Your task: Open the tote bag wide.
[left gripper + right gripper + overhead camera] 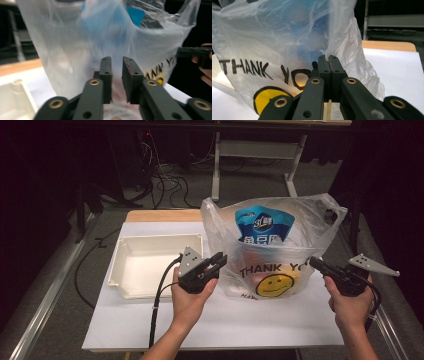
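Observation:
A clear plastic bag [300, 227] printed "THANK YOU" with a yellow smiley stands on the white table [225, 320], with a blue packet [265, 225] inside it. My left gripper [216, 261] is at the bag's left side. In the left gripper view its jaws [117, 60] stand a narrow gap apart, with the blurred bag film [75, 37] against the gap. My right gripper [314, 262] is at the bag's right side. Its jaws [328, 58] are shut on a fold of the bag [342, 40] that rises from between them.
A white empty tray [160, 238] lies left of the bag, close behind my left hand; it is also in the left gripper view [12, 100]. My right gripper [192, 52] shows beyond the bag there. Table legs and cables stand on the floor behind.

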`<state>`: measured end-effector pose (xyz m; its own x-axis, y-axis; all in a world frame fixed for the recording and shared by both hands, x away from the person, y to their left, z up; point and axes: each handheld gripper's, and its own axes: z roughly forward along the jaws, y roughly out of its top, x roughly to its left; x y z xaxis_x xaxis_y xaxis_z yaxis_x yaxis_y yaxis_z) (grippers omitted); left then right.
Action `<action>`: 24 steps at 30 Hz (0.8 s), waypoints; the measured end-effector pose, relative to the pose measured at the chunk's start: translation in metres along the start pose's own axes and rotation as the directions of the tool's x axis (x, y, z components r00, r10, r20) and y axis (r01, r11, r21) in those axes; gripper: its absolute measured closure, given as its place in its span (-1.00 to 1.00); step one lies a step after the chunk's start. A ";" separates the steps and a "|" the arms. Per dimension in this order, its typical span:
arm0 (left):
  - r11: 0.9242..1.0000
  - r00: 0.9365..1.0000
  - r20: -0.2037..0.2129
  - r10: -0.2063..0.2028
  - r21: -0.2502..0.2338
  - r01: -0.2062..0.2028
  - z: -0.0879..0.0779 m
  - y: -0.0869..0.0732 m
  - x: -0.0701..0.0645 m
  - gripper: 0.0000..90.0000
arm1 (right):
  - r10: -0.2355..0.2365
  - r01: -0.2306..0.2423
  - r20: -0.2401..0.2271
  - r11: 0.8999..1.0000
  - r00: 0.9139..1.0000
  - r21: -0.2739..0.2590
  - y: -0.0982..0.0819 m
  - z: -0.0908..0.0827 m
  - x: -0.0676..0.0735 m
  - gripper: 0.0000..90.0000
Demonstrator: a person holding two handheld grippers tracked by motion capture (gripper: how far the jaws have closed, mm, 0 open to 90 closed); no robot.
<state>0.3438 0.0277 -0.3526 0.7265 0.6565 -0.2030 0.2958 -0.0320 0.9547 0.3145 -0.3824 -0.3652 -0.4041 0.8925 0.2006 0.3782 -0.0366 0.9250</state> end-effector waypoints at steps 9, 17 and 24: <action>0.998 0.998 -0.006 -0.066 -0.003 0.066 0.007 -0.022 0.005 0.48 | -0.019 0.018 0.019 0.998 1.000 0.062 -0.024 0.004 -0.003 1.00; 0.997 0.994 -0.113 0.006 -0.082 -0.015 0.006 0.014 -0.012 -0.69 | -0.047 0.048 -0.008 0.998 0.999 0.044 -0.024 0.003 0.006 1.00; 0.981 0.996 -0.090 0.016 -0.189 -0.033 0.001 0.047 -0.022 -0.67 | -0.106 0.107 -0.025 0.993 0.994 0.055 -0.029 0.005 0.018 1.00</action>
<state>0.3425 0.0106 -0.3035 0.6727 0.7208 -0.1672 0.1491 0.0893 0.9848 0.3005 -0.3633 -0.3898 -0.4625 0.8798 0.1098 0.3781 0.0837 0.9220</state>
